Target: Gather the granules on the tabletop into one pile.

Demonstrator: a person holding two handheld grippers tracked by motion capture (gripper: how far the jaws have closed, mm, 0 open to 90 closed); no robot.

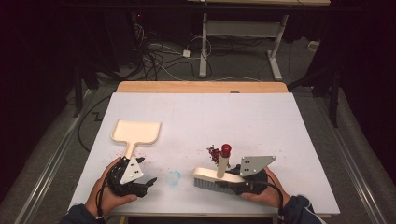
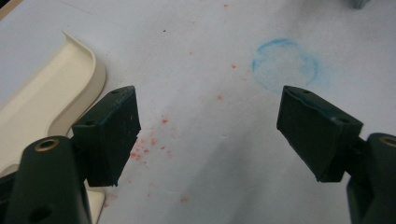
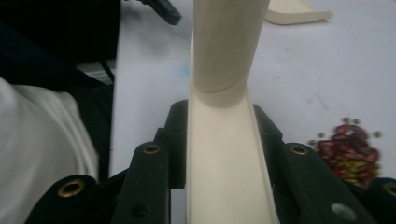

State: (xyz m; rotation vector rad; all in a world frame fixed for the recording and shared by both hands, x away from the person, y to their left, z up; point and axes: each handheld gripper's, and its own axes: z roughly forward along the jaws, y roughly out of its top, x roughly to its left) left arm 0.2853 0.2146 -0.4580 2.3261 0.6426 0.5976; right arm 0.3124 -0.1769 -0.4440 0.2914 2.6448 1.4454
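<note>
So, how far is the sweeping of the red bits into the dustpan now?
Done: the red bits sit gathered in a small pile on the table.
In hand: the right gripper is shut on the brush, beside the pile.
Left: the left gripper is open with nothing between its fingers, and the dustpan lies unheld, apart from the pile. No bits are in it yet.

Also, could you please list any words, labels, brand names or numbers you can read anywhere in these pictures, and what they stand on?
None can be read: the cream plastic dustpan, the cream hand brush with the red-tipped handle and the white table sheet carry no print.
The faint blue ring on the sheet is a stain, not lettering.
</note>
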